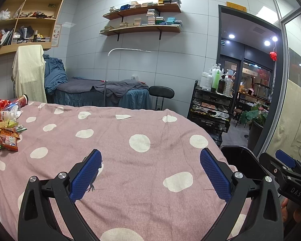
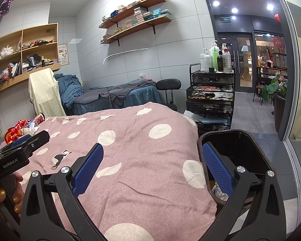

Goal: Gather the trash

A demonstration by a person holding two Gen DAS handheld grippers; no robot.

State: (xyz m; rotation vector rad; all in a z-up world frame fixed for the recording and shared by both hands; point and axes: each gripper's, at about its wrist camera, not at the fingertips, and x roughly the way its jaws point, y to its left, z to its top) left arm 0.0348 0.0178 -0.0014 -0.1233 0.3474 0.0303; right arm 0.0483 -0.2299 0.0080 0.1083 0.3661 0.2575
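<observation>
Covering most of both views, the pink dotted bedspread (image 1: 130,150) lies bare beneath both tools. A black bin (image 2: 236,146) stands beside the bed's right edge. Left tool (image 1: 150,172) and right tool (image 2: 153,166) hang spread, empty. Snack wrappers (image 1: 7,136) and bottle (image 1: 11,112) lie far left.

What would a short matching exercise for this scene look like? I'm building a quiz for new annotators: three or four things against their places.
Things:
1. snack wrappers
2. black bin
3. pump bottles
4. cream towel

Places:
A. on top of the black cart
B. draped over a stand beside the blue bed
C. at the far left of the dotted pink cover
D. beside the bed, on the right

Pairs: 1-C, 2-D, 3-A, 4-B
</observation>
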